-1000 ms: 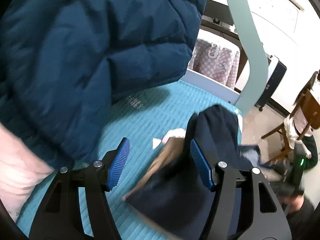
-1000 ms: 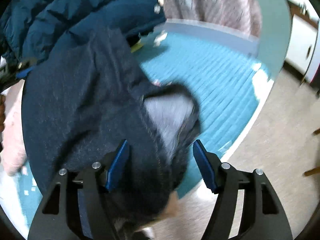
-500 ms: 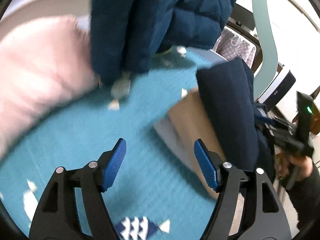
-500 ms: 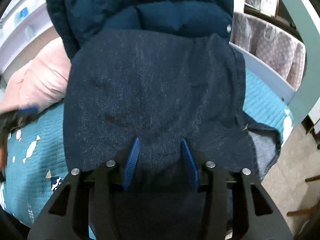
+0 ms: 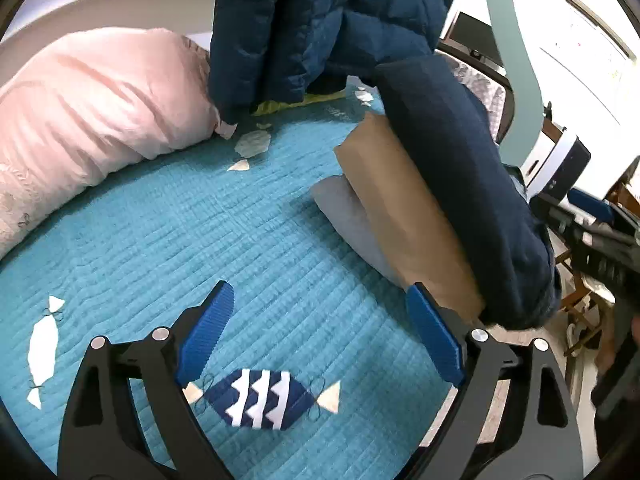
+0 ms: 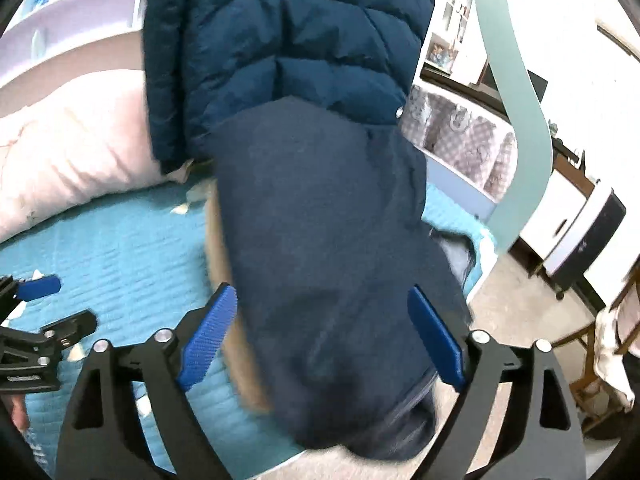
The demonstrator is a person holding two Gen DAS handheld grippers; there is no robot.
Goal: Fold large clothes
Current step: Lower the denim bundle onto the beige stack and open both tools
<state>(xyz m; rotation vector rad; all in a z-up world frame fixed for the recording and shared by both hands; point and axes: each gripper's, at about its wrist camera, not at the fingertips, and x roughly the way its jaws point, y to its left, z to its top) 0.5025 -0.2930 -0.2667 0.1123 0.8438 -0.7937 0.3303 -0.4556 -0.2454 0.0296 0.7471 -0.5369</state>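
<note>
A folded dark navy garment (image 5: 468,184) lies on top of a stack, over a folded tan garment (image 5: 404,216) and a grey one (image 5: 352,224), at the right edge of the teal bed. In the right wrist view the navy garment (image 6: 332,264) fills the middle, between my open right gripper's (image 6: 324,340) fingers; contact cannot be told. My left gripper (image 5: 320,336) is open and empty over the teal quilt (image 5: 200,232), left of the stack. The right gripper also shows at the right edge of the left wrist view (image 5: 600,240).
A blue puffer jacket (image 5: 320,20) hangs over the far side of the bed. A pink pillow (image 5: 92,100) lies at the left. A pale green post (image 6: 516,120), a chequered footboard cushion (image 6: 464,148), white furniture and a wooden chair (image 6: 600,344) stand beyond the bed edge.
My right gripper opened and let go of the navy garment, which now rests on the stack. My left gripper drew back and lower over the quilt, staying open.
</note>
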